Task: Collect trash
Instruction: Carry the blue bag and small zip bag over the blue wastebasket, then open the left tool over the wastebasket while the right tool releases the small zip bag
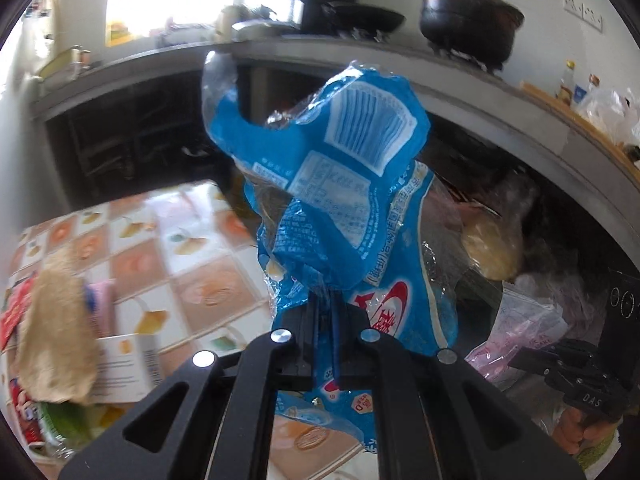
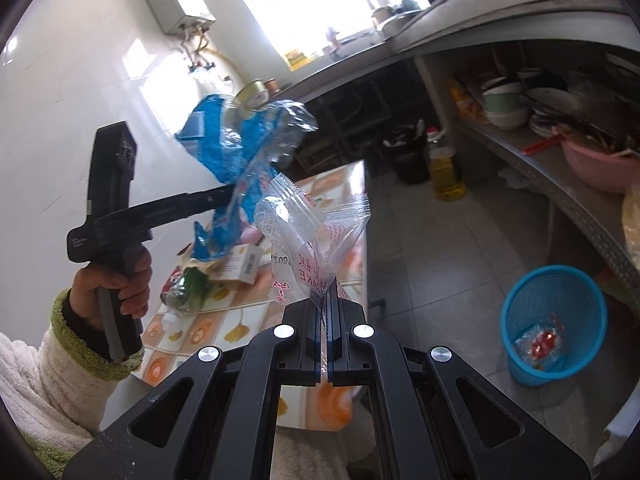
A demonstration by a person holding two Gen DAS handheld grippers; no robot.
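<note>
Left gripper (image 1: 326, 312) raised above the tiled table (image 2: 248, 304), fingers clamped on a crumpled blue wrapper (image 1: 340, 184), right gripper (image 2: 327, 308) pinching a clear wrapper (image 2: 308, 236) held upright, blue bin (image 2: 554, 324) on the floor lower right.

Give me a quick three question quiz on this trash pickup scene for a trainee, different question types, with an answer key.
1. True or false: the left gripper is shut on a blue wrapper.
2. Multiple choice: what does the right gripper hold? A) a green bottle B) a clear wrapper C) a cardboard box
3. Fill in: on the floor stands a blue ____ with a red-and-clear wrapper inside.

Key: 1 true; 2 B; 3 basket.
</note>
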